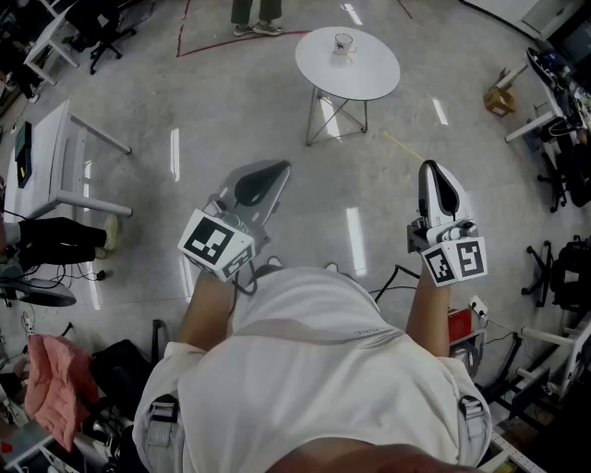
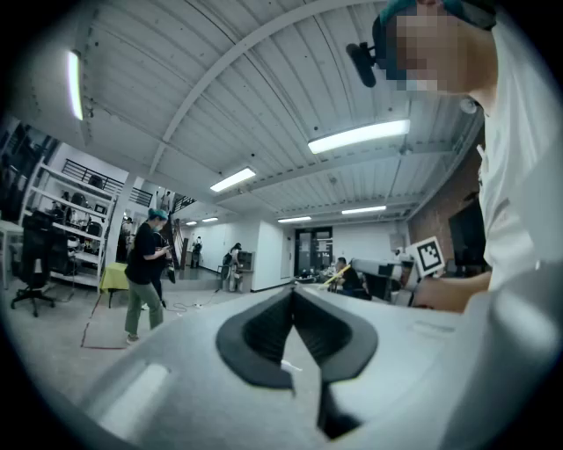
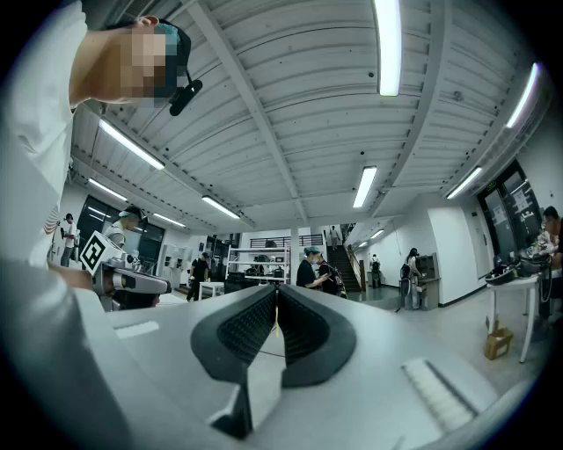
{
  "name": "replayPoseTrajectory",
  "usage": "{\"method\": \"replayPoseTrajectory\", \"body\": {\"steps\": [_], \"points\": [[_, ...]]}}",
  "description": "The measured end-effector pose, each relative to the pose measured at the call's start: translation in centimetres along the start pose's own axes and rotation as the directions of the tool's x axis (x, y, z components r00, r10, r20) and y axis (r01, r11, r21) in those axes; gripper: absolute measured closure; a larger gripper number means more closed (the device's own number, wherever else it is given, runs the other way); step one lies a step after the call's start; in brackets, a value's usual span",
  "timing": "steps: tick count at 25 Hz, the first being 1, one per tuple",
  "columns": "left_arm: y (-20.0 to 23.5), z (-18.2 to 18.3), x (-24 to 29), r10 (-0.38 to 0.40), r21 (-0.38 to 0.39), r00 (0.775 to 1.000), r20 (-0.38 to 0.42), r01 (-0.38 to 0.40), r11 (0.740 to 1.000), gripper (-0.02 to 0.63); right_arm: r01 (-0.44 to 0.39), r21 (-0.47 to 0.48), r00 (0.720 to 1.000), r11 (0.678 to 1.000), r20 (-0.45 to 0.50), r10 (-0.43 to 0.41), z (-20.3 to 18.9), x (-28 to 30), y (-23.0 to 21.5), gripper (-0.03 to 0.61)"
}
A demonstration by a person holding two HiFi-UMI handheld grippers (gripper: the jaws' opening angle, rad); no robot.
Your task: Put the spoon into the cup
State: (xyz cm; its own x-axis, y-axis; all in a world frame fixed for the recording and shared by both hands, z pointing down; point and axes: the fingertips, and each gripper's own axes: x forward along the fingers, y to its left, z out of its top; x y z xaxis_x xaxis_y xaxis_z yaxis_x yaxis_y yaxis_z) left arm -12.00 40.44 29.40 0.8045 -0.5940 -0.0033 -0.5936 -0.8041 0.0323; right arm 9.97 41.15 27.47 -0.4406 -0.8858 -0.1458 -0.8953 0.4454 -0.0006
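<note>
A small clear cup point(image 1: 343, 42) stands on a round white table point(image 1: 369, 78) far ahead of me across the floor. No spoon can be made out at this distance. Both grippers are held close to my body, well short of the table. My left gripper point(image 1: 275, 168) is shut and holds nothing; in the left gripper view its black pads point(image 2: 264, 330) meet at the tip, aimed into the hall. My right gripper point(image 1: 430, 167) is also shut and holds nothing, its pads point(image 3: 303, 330) pressed together.
A white desk point(image 1: 46, 157) and chairs stand at the left. Stands, a cardboard box point(image 1: 500, 100) and cables crowd the right. A person's feet point(image 1: 257, 28) are beyond the table by a red floor line. People point(image 2: 142, 268) stand in the hall.
</note>
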Motion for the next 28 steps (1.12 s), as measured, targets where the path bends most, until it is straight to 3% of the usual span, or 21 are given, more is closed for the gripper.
{"method": "replayPoseTrajectory", "body": {"steps": [12, 19, 28], "points": [[0.4, -0.4, -1.6, -0.029, -0.015, 1.0, -0.012, 0.028, 0.999, 0.611, 0.008, -0.013, 1.0, 1.0, -0.025, -0.008, -0.4, 0.2, 2.0, 0.566], [1.5, -0.4, -2.5, -0.038, -0.018, 0.999, -0.012, 0.038, 0.999, 0.611, 0.096, 0.05, 0.995, 0.994, -0.014, -0.096, -0.6, 0.4, 1.2, 0.566], [5.2, -1.2, -6.1, -0.043, -0.036, 0.999, -0.012, 0.043, 0.998, 0.611, 0.113, 0.042, 0.993, 0.993, -0.034, -0.112, -2.0, 3.4, 5.4, 0.566]]}}
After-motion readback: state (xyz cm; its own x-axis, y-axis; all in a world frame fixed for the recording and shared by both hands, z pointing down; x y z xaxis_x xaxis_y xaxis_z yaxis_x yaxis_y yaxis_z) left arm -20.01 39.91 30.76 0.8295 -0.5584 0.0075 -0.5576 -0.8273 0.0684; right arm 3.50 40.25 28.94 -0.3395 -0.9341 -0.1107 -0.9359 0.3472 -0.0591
